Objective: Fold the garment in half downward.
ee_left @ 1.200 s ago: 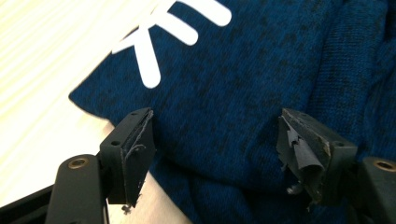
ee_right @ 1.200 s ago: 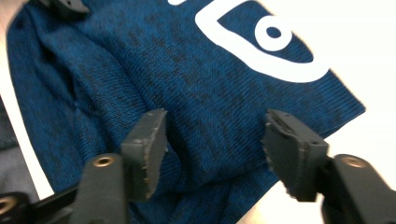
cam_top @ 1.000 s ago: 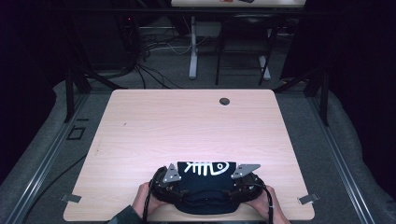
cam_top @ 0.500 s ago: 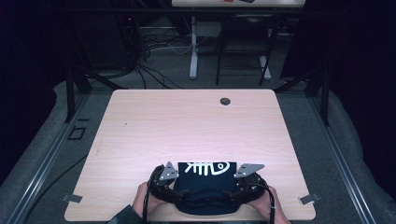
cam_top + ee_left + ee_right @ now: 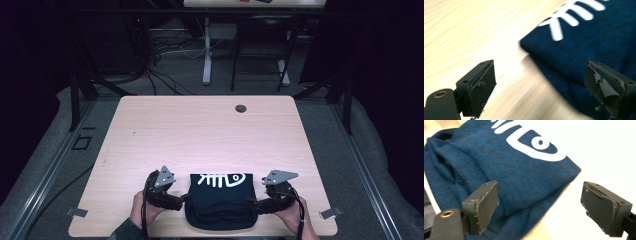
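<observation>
Shirt (image 5: 220,202) lies folded between left claw (image 5: 184,198) and right claw (image 5: 253,203), both just opened.

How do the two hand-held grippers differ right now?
The left hand-held gripper sits at the folded shirt's left edge, the right hand-held gripper at its right edge. The left's far jaw has a torn pad; the right's pads look whole. Both have just opened and hold nothing.
</observation>
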A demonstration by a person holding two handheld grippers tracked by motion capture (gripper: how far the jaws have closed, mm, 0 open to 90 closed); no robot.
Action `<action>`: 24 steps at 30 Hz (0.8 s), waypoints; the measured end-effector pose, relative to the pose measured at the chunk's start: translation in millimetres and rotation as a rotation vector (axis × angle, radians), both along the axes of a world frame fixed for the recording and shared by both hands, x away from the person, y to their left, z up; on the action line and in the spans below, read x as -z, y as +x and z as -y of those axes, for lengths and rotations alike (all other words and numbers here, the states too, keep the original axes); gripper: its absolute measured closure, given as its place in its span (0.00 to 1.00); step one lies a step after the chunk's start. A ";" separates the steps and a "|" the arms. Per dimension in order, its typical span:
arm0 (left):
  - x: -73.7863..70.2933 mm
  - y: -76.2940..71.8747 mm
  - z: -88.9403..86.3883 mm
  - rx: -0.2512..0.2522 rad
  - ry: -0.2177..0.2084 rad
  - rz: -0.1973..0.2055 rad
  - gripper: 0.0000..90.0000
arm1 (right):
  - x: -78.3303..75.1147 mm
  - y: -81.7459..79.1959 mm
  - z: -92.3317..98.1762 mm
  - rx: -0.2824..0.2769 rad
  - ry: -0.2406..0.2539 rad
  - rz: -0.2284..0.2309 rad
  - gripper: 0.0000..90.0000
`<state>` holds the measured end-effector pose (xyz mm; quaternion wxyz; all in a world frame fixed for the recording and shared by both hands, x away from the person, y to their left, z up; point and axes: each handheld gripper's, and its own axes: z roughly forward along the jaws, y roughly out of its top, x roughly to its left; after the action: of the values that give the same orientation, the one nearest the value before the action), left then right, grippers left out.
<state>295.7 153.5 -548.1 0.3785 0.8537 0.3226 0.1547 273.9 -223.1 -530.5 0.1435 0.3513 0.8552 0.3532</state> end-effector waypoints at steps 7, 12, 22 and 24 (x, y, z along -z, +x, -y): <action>9.5 9.9 -24.5 -0.098 0.028 -0.009 0.09 | 1.4 3.4 27.6 0.101 -0.012 0.014 0.09; 18.7 15.6 -33.6 -0.136 0.046 -0.033 0.07 | 12.1 9.1 47.8 0.182 -0.017 0.010 0.08; 33.6 26.3 -40.3 -0.159 0.060 -0.095 0.06 | 28.9 19.4 67.9 0.244 -0.043 -0.045 0.07; 34.5 26.9 -40.4 -0.163 0.065 -0.098 0.06 | 31.4 20.6 68.8 0.246 -0.041 -0.050 0.07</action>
<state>322.6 193.9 -582.6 0.3206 0.8430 0.4037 0.1534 294.5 -291.9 -561.9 0.1715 0.4590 0.8162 0.3063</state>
